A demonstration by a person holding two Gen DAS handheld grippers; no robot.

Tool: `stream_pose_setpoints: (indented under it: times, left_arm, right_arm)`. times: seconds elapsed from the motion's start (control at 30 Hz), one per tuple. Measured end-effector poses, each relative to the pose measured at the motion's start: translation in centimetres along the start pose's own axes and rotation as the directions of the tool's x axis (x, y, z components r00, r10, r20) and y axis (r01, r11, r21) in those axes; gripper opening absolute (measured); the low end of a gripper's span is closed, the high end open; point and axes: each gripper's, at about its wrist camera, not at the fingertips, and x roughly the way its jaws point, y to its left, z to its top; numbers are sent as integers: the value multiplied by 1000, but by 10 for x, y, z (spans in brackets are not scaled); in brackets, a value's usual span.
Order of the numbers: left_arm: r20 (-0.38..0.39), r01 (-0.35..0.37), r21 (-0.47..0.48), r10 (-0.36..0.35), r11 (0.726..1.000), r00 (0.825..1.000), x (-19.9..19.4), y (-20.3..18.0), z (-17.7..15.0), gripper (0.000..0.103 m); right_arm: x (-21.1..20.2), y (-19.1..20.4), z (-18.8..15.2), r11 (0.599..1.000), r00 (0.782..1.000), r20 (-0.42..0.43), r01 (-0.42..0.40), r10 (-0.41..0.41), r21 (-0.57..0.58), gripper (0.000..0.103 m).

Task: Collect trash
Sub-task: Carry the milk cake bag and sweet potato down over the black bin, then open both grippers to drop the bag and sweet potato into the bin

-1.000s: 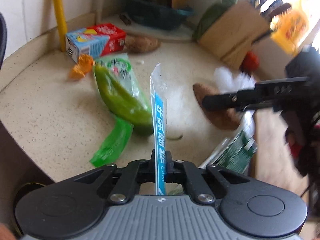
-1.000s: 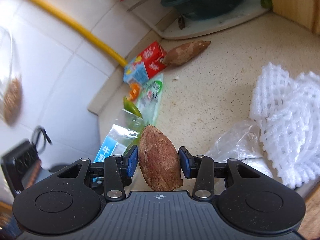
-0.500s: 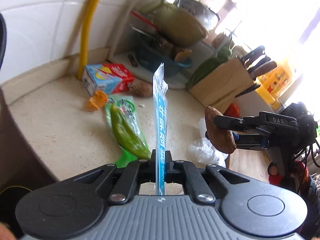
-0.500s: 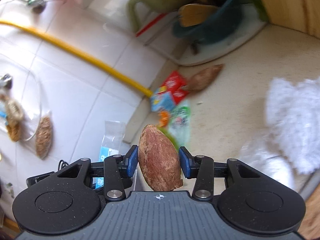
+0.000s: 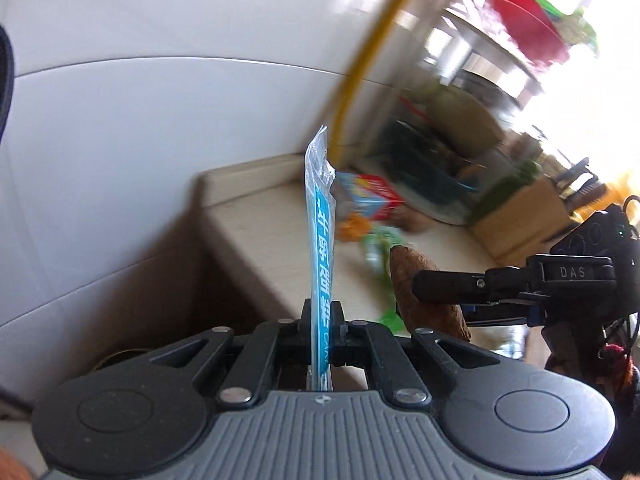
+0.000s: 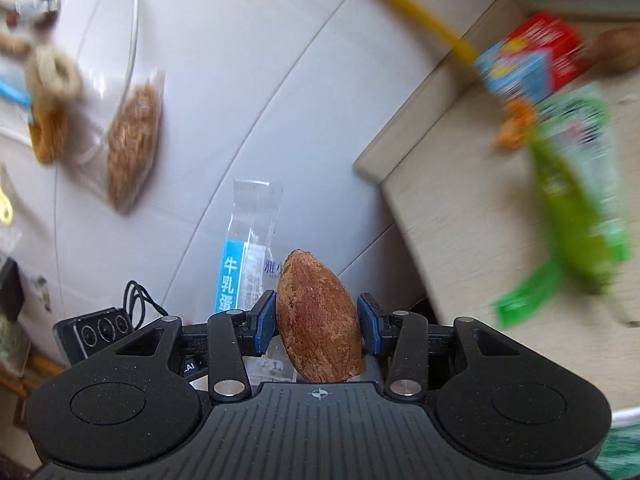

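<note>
Both tools have swung away from the surface since a second ago, when they sat low over the scattered litter; now each camera takes in mostly white wall tile, and the surface (image 5: 256, 232) has slid off to the right of both views.

The left tool (image 5: 322, 316) is closed tight on a blue and clear wrapper (image 5: 320, 240), which stands upright edge-on between its fingers. The right tool (image 6: 317, 318) is closed partway, its blue pads (image 6: 265, 322) pressed against either side of a brown sweet potato piece (image 6: 318, 316) held off the surface.

From the left wrist view, the right tool (image 5: 436, 286) shows side-on at the right, with the sweet potato piece (image 5: 404, 272) in its grip just beside the wrapper. That view also shows a wooden knife block (image 5: 520, 216) and a red basin (image 5: 524, 24) on a rack, both blurred.

Only the right wrist view shows the wrapper (image 6: 248, 248) face-on, with its printed characters and clear top, behind the sweet potato piece, and part of the left tool's dark body at lower left. It also shows bags (image 6: 132, 148) hanging on the wall.

A red and blue carton (image 6: 528, 56), an orange scrap (image 6: 516, 126) and a green packet (image 6: 576, 196) lie on the surface, near a yellow pipe (image 6: 420, 4).
</note>
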Motion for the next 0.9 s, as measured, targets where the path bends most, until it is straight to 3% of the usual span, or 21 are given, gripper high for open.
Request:
stream_pose_setpoints:
  times: [0.37,0.8,0.9]
  left_arm:
    - [19,-150,-56,151,987,988,-27,57,-19,4]
    - [-68,-222,-58,218,973,974,1,99,-33,5]
    - [-99,-240,-58,234,969,967,12,106,-34,9]
  right_arm:
    - [93,40,-16,998,991,-129,10,-18,-62,51]
    - [153,40,-30,991,979,-156,123,-131,-60,52]
    - [164,36,-33,986,973,-163,154,-162,-62,54]
